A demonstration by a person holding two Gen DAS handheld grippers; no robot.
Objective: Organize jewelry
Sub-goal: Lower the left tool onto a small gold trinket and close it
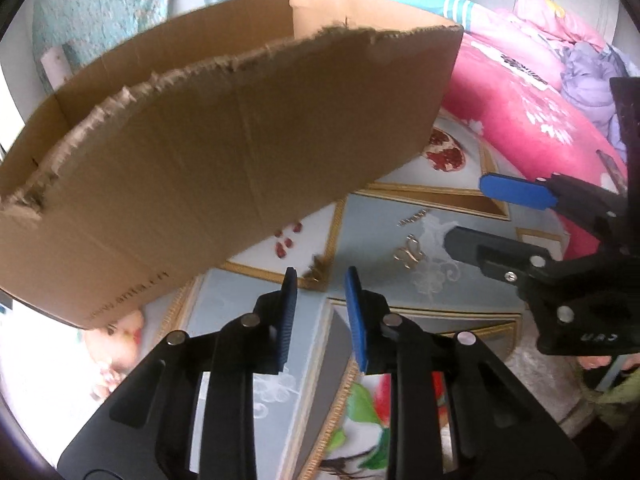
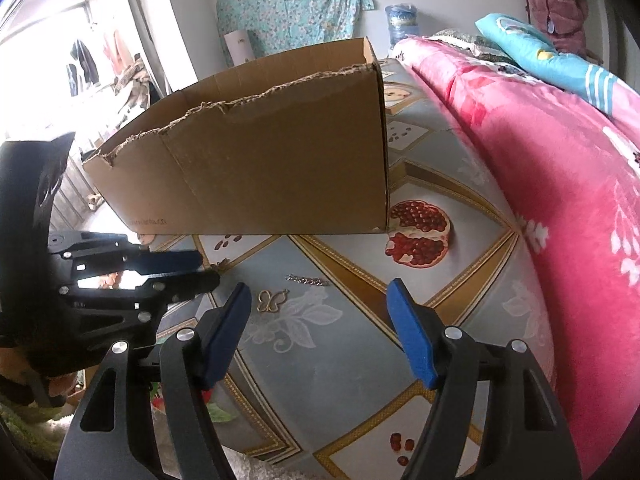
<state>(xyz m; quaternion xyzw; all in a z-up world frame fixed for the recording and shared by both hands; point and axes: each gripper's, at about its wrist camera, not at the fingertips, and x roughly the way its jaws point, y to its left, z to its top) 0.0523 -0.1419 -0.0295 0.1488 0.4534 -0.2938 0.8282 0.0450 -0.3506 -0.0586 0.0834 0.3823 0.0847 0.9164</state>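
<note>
A silver chain (image 2: 308, 280) and a gold butterfly-shaped piece (image 2: 272, 300) lie on the printed cloth (image 2: 340, 360) in front of an open cardboard box (image 2: 260, 168) with a torn rim. My right gripper (image 2: 320, 290) hovers open just over the chain, nothing between its pads. In the left wrist view the chain (image 1: 412, 216) and the butterfly piece (image 1: 410, 252) lie to the right, beside the right gripper (image 1: 464, 212). My left gripper (image 1: 321, 276) stands narrow, its pads apart. A small brownish bit (image 1: 317, 270) shows between its tips; it is too blurred to name.
The cardboard box (image 1: 240, 140) fills the left and middle of the left wrist view, close to my left fingers. A pink quilt (image 2: 540, 160) is heaped along the right side of the cloth. A pomegranate print (image 2: 418, 232) marks the cloth by the box's corner.
</note>
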